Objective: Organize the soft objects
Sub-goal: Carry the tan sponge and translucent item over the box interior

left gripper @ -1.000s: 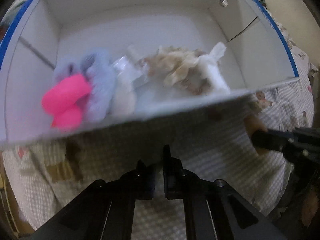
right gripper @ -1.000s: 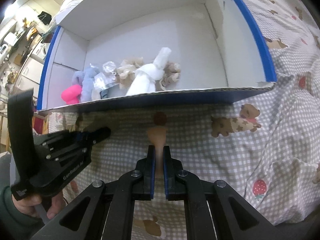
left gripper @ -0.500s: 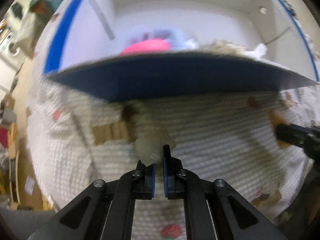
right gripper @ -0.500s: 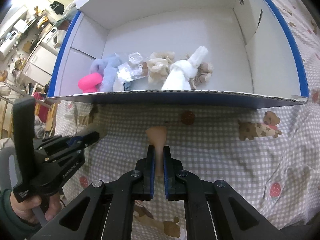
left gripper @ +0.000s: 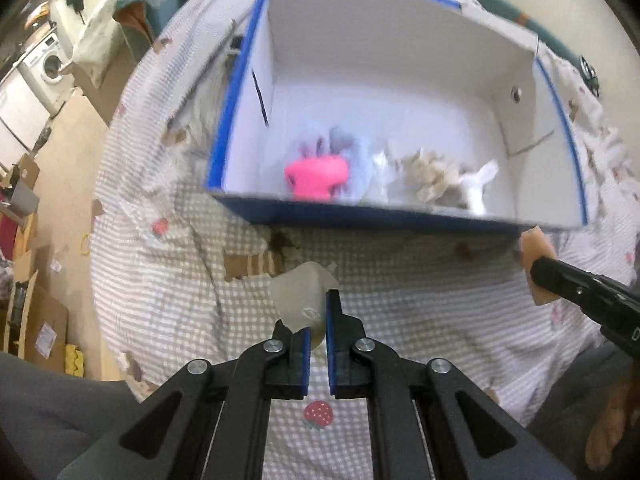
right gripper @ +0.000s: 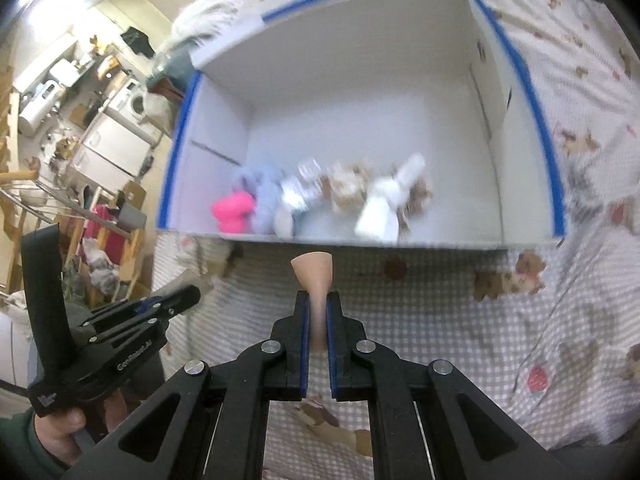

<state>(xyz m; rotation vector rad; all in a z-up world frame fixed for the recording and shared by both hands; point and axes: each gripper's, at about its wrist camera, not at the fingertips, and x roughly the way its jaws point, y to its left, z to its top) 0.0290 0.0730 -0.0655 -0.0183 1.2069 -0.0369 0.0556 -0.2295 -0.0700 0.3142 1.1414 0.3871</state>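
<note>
Both loaded: left gripper [left gripper: 316, 334] pinches a pale translucent piece [left gripper: 301, 297], right gripper [right gripper: 316, 334] pinches a peach piece [right gripper: 313, 276], its long axis running along the fingers. Box [right gripper: 520, 76] lies straight ahead and far of both, open top up, near wall between the grippers and its floor. Pink toy [right gripper: 232, 211], lilac plush [right gripper: 262, 188] and white plush [right gripper: 384, 208] sit against that near wall. Neither hand looks clearly nearer. Surface is a checked bedsheet [right gripper: 440, 312]; cluttered room at left, washer [left gripper: 48, 66] far left.

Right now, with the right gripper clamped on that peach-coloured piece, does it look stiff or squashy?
Probably squashy: the peach piece narrows sharply where the right gripper pinches it and flares above. Likely light, since it stands up unsupported. It seems unlikely to slip.
</note>
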